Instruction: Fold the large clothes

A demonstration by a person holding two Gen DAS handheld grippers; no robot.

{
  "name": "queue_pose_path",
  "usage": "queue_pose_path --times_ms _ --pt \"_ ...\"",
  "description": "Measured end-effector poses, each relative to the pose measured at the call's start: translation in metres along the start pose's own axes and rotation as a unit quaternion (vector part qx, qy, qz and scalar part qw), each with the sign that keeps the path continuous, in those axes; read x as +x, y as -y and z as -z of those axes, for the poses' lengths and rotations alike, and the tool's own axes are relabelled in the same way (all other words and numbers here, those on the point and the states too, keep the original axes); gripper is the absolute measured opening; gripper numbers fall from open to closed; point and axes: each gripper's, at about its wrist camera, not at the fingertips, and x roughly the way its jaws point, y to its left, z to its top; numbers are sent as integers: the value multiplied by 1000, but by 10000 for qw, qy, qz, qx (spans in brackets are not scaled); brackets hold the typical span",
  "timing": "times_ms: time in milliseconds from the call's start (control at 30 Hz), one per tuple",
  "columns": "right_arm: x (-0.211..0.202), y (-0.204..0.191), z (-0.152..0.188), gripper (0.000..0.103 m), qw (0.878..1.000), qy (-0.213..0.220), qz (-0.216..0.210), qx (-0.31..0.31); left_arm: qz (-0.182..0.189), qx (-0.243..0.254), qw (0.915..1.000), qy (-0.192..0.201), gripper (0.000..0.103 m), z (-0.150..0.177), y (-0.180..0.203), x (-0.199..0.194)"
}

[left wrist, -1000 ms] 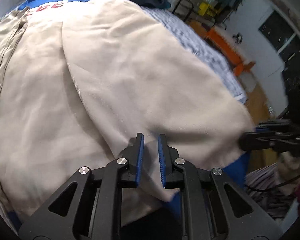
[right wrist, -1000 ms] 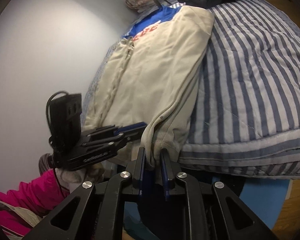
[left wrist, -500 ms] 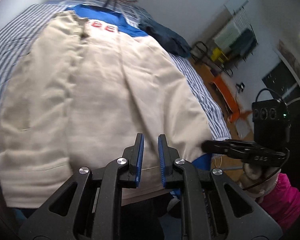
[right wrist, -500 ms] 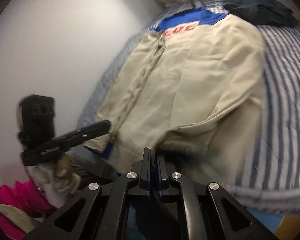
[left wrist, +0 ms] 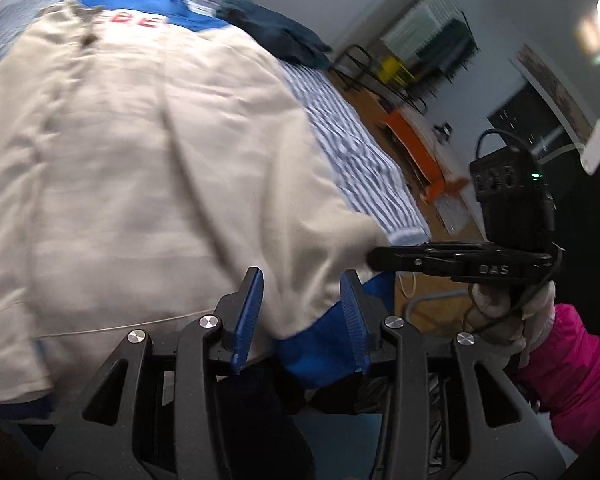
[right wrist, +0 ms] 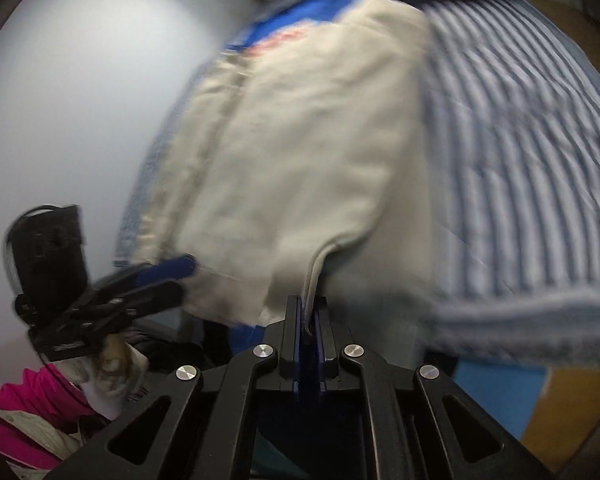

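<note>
**A:** So where's the jacket at here? Looks like the cream jacket (left wrist: 148, 168) is spread flat along the striped bedspread (right wrist: 532, 152), collar end with the blue panel and red lettering far from the cameras, hem hanging off the near edge of the bed.

**B:** Yep. The right gripper (right wrist: 308, 312) has its fingers pinched tight on a bunched bit of the hem, right at the bottom corner. Makes sense, that's the anchor for carrying the bottom edge up over the body.

**A:** And the left gripper (left wrist: 300, 312)?

**B:** Fingers spread wide, with the cream fabric and its blue lining (left wrist: 324, 352) sitting between the blue pads (left wrist: 248, 312). Not gripping anything. Probably lining up for the other hem corner so both ends lift evenly, but that's a guess.

**A:** Is the cloth touching those pads?

**B:** Hard to say, the shot's motion-blurred. Folding looks barely started; the jacket's body lies at full length.
</note>
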Motion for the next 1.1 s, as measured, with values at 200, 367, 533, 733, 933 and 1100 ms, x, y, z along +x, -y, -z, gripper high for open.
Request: queue_pose_path --times_ms 200,367,533,733,933,1100 --pt "-1 49 9 31 9989 81 -10 457 -88 659 9963 -538 40 7 41 54" --pt "-3 72 1 42 9968 236 -533 544 -335 1034 9910 -777 40 19 56 80" --pt "13 79 0 47 9960 -12 -794 402 -453 940 9934 -470 40 14 50 57" --pt "7 66 4 17 9945 110 -992 326 -869 618 9943 -81 40 -24 22 39" --pt "-8 24 2 14 9966 387 -723 103 -954 501 9939 -246 40 -41 10 71" --pt "-3 4 -4 13 9977 387 -543 85 -1266 1116 9842 -542 39 -19 18 106"
